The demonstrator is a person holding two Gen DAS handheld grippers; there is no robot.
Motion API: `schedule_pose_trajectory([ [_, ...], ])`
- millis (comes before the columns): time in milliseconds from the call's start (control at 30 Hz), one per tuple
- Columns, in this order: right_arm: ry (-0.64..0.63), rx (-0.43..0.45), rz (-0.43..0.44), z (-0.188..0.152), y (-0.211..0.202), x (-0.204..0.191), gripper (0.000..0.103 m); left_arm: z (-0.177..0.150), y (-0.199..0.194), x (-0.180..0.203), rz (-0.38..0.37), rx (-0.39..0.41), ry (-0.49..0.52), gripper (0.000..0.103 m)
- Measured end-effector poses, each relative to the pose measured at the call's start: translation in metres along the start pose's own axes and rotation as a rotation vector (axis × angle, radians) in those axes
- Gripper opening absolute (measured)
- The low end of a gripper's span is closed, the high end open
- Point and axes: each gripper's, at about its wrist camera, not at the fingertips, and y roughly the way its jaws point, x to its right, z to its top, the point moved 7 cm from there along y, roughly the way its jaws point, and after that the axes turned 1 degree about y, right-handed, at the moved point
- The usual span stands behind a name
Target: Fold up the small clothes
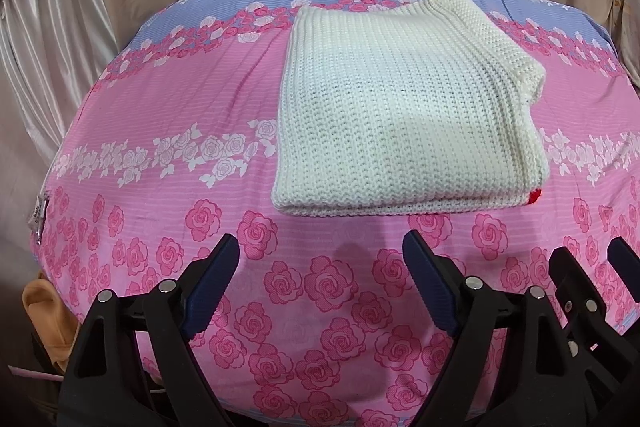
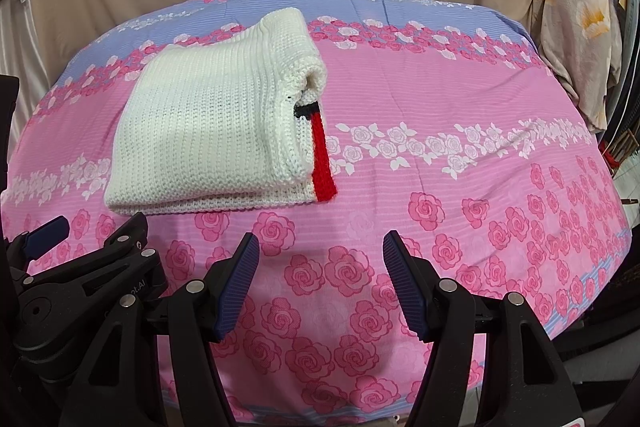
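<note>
Left gripper (image 1: 320, 259), right gripper (image 2: 320, 259) gaping, empty; folded sweater (image 1: 400, 115) underside hidden.

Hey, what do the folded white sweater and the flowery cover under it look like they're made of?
The folded white sweater looks like chunky knitted yarn, wool or acrylic: raised ribbed stitches, a thick soft edge and a matte surface, with a red knit stripe along one side. The flowery cover looks like thin woven cotton or a blend: flat printed roses, fine horizontal lines, light creases and little sheen.
</note>
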Motion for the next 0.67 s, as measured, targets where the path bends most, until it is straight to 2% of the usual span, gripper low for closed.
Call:
schedule_pose_trajectory([
  [667,-0.007,-0.009,-0.01,-0.0035,0.0029,0.0032,0.063,-0.0039,0.0069,0.0003,-0.01,-0.034,-0.004,0.079],
])
